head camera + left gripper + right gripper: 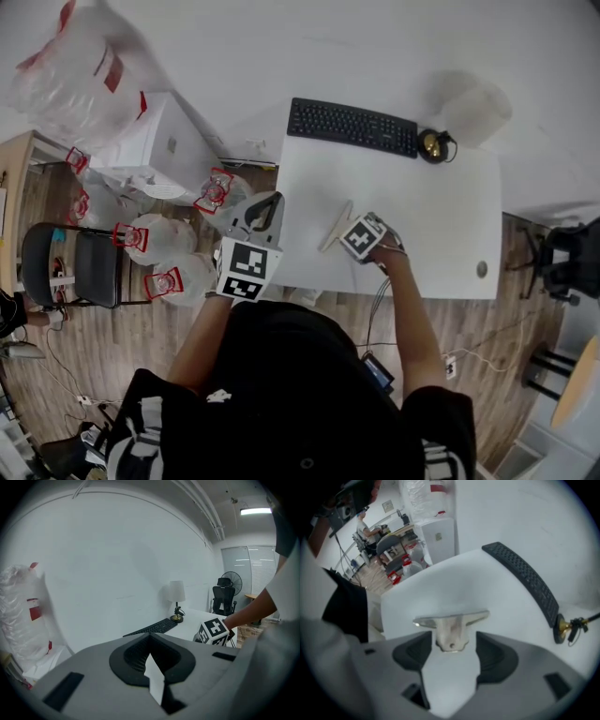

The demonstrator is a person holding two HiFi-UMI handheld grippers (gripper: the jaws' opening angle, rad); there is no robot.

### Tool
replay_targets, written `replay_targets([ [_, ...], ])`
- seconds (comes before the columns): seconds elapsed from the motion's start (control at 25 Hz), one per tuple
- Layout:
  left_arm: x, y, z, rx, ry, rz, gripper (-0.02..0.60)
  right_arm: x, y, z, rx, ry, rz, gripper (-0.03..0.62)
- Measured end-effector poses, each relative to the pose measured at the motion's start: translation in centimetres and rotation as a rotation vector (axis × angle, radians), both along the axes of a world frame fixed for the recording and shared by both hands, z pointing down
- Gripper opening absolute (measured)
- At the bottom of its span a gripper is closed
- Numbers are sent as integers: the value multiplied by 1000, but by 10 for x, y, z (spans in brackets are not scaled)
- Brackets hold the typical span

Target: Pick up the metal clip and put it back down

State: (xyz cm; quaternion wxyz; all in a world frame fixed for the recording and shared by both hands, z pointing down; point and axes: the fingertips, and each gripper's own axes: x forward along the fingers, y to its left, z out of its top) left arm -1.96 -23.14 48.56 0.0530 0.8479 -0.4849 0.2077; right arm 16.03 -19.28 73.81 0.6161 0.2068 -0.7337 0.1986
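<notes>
The metal clip (451,626), a pale T-shaped piece, lies on the white table (431,225) with its stem pointing back between my right gripper's jaws. My right gripper (450,645) is open; its dark pads stand clear of the stem on both sides. In the head view the clip (334,228) sticks out to the left of the right gripper (349,231) near the table's front edge. My left gripper (271,201) hovers at the table's left edge, shut on nothing. From its own view the left gripper (150,641) points at the wall, well above the table.
A black keyboard (352,125) lies along the table's far edge, with a brass-footed lamp (435,145) to its right. A cable grommet (481,269) sits near the right front corner. Left of the table are white bags (159,239), a white box (155,141) and a black chair (80,265).
</notes>
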Motion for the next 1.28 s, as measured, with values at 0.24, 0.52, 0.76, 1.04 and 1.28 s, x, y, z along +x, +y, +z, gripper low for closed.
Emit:
replay_targets([
  [0.24, 11, -5, -11, 25, 5, 36, 21, 5, -11, -47, 62, -122, 186, 284],
  [0.52, 23, -14, -26, 57, -10, 84, 21, 10, -41, -124, 278, -266, 353, 170],
  [0.76, 29, -25, -48, 108, 0, 107, 21, 11, -56, -202, 502, -325, 435, 64],
  [1.04, 43, -36, -76, 164, 27, 145, 21, 22, -65, -295, 781, -468, 536, 40],
  [1.28, 48, -42, -102, 197, 65, 165, 21, 27, -66, -354, 983, -552, 590, 35],
])
